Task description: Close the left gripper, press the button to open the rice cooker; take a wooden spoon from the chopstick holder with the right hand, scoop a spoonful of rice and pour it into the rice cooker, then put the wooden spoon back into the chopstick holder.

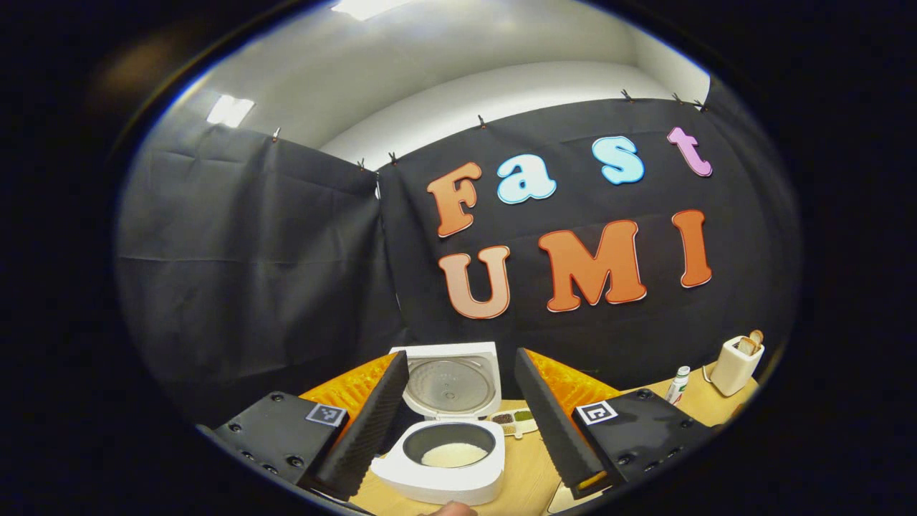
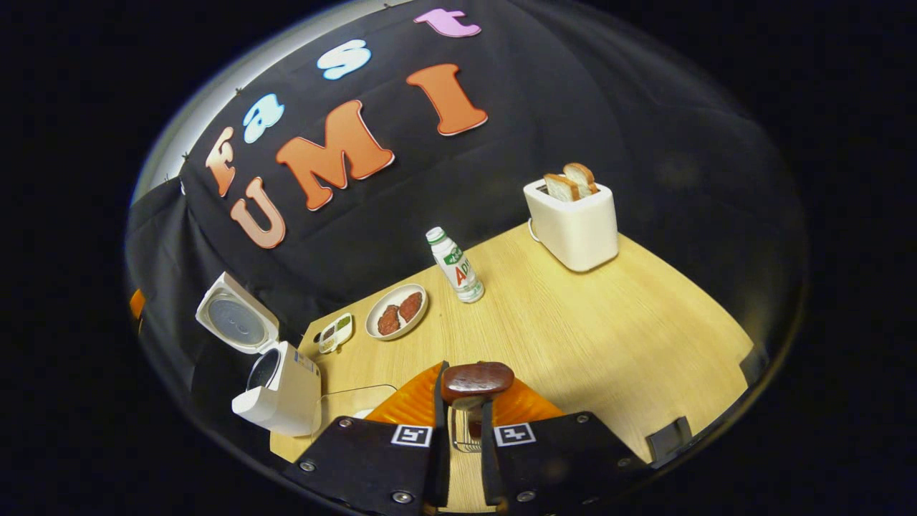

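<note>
The small bottle, standing on the worktop at about 11 o'clock from the right gripper, carries a label too small to make out. Square black-and-white markers sit on each gripper's body.

One rice cooker, one toaster with two bread slices, one bottle, one plate and one wooden spoon are counted.
</note>
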